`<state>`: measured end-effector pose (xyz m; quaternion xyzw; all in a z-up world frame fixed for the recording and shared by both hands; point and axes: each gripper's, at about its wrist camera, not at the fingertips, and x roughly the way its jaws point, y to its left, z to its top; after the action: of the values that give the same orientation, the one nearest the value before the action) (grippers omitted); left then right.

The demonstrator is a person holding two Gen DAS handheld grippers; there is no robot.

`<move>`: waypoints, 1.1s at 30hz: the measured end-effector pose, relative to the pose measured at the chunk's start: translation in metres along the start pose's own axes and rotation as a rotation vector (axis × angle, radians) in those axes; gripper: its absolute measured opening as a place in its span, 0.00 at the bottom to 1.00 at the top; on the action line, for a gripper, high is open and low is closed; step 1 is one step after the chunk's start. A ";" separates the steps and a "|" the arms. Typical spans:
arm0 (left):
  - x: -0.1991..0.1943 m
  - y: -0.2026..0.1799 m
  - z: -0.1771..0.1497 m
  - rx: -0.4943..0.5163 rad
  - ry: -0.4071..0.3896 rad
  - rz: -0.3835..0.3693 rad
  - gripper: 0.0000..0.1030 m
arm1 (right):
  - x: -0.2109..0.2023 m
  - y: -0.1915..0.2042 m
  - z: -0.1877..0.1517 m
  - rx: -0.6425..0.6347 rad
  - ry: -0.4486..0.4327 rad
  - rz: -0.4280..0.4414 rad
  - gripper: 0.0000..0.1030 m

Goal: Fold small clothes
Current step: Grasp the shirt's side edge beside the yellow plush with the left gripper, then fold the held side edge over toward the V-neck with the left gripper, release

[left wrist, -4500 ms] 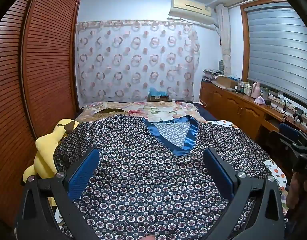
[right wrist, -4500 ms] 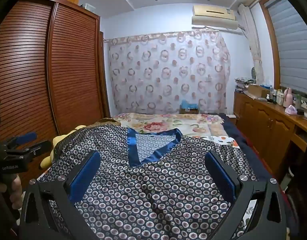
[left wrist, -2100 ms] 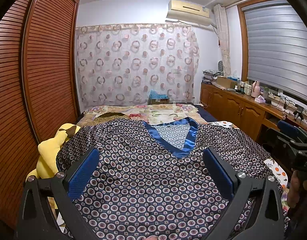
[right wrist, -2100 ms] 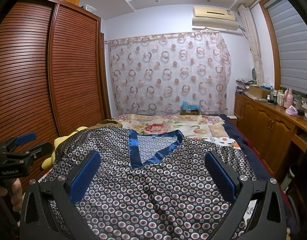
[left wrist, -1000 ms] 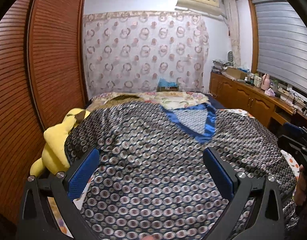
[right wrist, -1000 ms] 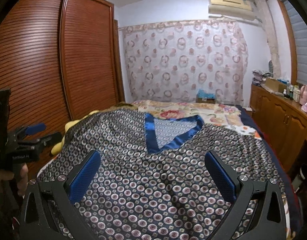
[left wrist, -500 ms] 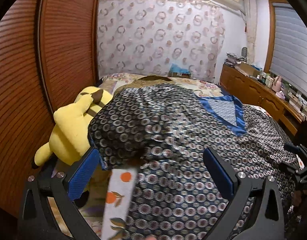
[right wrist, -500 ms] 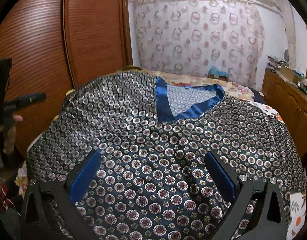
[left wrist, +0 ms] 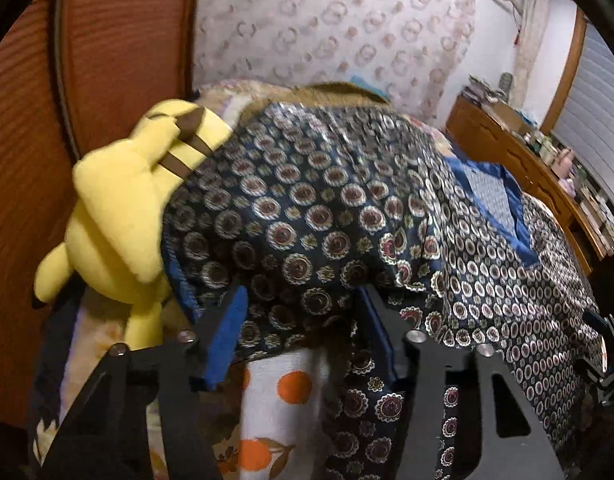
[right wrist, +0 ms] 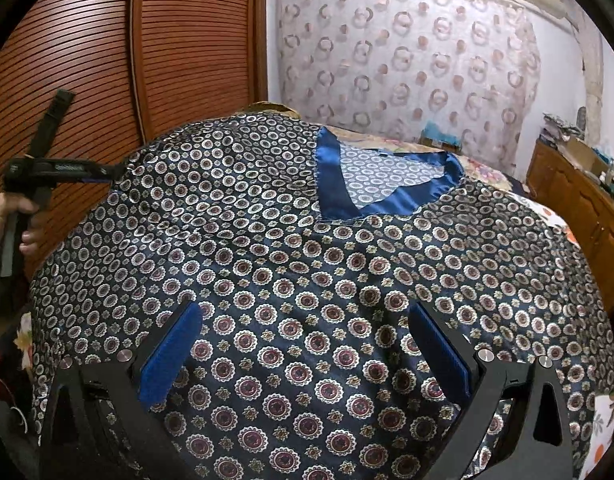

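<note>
A dark blue patterned top (right wrist: 307, 248) with a satin blue V-neck (right wrist: 335, 184) lies spread front-up on the bed. My left gripper (left wrist: 301, 300) is at its left sleeve edge (left wrist: 291, 280), beside the yellow plush toy (left wrist: 123, 200). Its jaws are closing, the sleeve's hem hangs between them, and the pads do not press on it. The right wrist view shows that same left gripper (right wrist: 67, 172) at the far left, held by a hand (right wrist: 11, 216). My right gripper (right wrist: 305, 312) hovers open over the lower front of the top, nothing between its fingers.
White bedsheet with orange print (left wrist: 283, 392) shows under the sleeve. A slatted wooden wardrobe (right wrist: 167, 60) runs along the left side of the bed. A low wooden cabinet (right wrist: 579, 184) with clutter stands at the right, and a patterned curtain (right wrist: 407, 60) hangs behind.
My left gripper swung left and down to the sleeve edge by the plush toy, and its jaws narrowed. The right gripper tilted down closer to the top.
</note>
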<state>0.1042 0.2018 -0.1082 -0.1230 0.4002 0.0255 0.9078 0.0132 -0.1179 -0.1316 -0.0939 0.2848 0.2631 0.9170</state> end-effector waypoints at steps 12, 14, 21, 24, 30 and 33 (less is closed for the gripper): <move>0.000 -0.002 -0.004 0.048 0.005 -0.018 0.01 | -0.003 -0.005 -0.002 0.018 -0.013 0.009 0.99; -0.019 -0.001 0.000 0.045 -0.048 -0.029 0.01 | -0.003 -0.005 -0.003 0.021 -0.015 0.009 0.99; -0.043 0.004 0.018 0.035 -0.127 -0.007 0.04 | -0.004 -0.003 -0.004 0.018 -0.019 0.006 0.99; -0.031 0.005 0.024 0.018 -0.099 -0.001 0.58 | -0.003 -0.004 -0.004 0.019 -0.017 0.005 0.99; 0.009 0.011 0.031 -0.051 -0.015 -0.025 0.80 | -0.003 -0.004 -0.004 0.016 -0.017 0.006 0.99; 0.019 0.010 0.029 -0.064 0.014 -0.042 0.57 | -0.003 -0.004 -0.004 0.016 -0.017 0.006 0.99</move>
<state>0.1367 0.2177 -0.1058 -0.1604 0.4030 0.0183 0.9009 0.0109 -0.1239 -0.1331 -0.0833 0.2792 0.2645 0.9193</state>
